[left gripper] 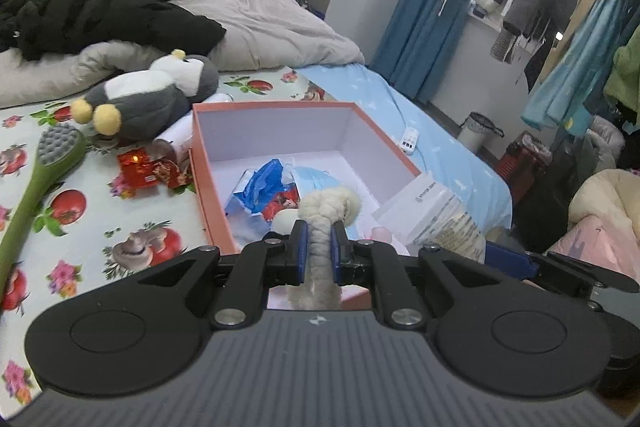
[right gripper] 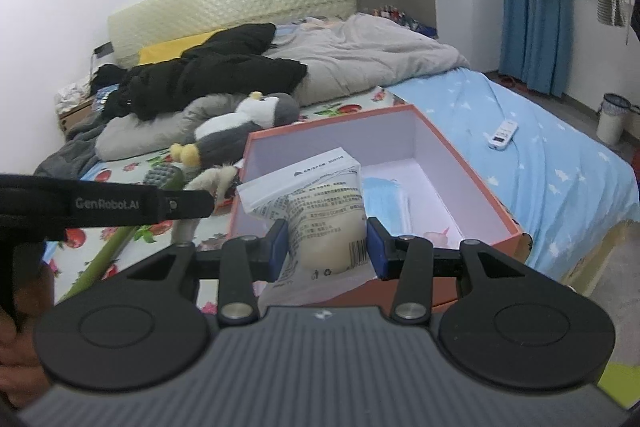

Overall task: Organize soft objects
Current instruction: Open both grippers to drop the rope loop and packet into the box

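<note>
My left gripper (left gripper: 319, 233) is clamping a fluffy toy (left gripper: 320, 251) over the box's (left gripper: 208, 183) near edge | my right gripper (right gripper: 327, 241) is pinching a packet (right gripper: 320, 211) above the box's near-left corner.

A cream fluffy braided plush piece (left gripper: 320, 227) hangs over the near edge of the open orange box (left gripper: 280, 107). A sealed white packet (right gripper: 320, 223) with a pale soft lump inside stands upright above the same edge.

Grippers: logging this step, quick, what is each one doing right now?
Left gripper: shut on a fuzzy knitted plush piece.
Right gripper: shut on a printed plastic packet.
</note>
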`<move>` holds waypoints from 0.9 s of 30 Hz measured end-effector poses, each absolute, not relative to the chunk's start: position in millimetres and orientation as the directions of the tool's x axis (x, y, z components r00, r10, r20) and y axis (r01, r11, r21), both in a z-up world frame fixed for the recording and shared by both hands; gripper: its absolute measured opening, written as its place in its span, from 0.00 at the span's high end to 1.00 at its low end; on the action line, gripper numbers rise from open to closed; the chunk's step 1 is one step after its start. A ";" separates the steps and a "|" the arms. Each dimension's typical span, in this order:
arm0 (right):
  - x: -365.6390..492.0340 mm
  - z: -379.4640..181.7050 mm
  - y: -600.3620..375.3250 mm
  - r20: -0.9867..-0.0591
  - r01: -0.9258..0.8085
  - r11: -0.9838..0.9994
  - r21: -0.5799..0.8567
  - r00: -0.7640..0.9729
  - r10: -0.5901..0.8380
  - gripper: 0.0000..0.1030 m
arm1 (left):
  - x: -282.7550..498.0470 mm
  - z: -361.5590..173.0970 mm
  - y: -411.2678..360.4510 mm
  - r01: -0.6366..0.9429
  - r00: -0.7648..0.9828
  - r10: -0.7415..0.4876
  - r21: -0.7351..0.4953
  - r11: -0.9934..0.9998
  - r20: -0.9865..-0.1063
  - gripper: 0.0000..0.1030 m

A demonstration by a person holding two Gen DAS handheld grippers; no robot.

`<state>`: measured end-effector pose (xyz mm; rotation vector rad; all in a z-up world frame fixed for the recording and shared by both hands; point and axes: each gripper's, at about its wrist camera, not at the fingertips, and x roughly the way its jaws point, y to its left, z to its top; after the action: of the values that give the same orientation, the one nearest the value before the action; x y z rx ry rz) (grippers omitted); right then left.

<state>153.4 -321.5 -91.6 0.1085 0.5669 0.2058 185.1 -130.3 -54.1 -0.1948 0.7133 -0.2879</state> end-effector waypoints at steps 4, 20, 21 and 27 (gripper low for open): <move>180.8 -102.4 -329.1 -0.546 -0.145 0.976 0.165 0.810 0.213 0.56 | 219.6 -66.0 -140.1 0.198 0.692 -0.334 -0.276 0.940 -0.640 0.86; 291.8 -146.4 -352.1 -0.641 -0.107 0.976 0.188 0.740 0.204 0.55 | 346.7 -120.8 -171.6 0.185 0.577 -0.333 -0.278 0.942 -0.745 0.85; 297.4 -148.8 -352.7 -0.646 -0.105 0.977 0.188 0.736 0.203 0.54 | 353.3 -122.9 -173.9 0.187 0.574 -0.332 -0.276 0.943 -0.748 0.85; 321.0 -164.5 -357.0 -0.676 -0.086 0.975 0.204 0.709 0.203 0.49 | 387.7 -136.0 -179.9 0.175 0.563 -0.294 -0.236 0.956 -0.773 0.48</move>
<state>321.0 -357.0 -164.5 0.1620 0.7675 0.1612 387.7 -179.9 -136.0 -0.1376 0.9334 -0.2771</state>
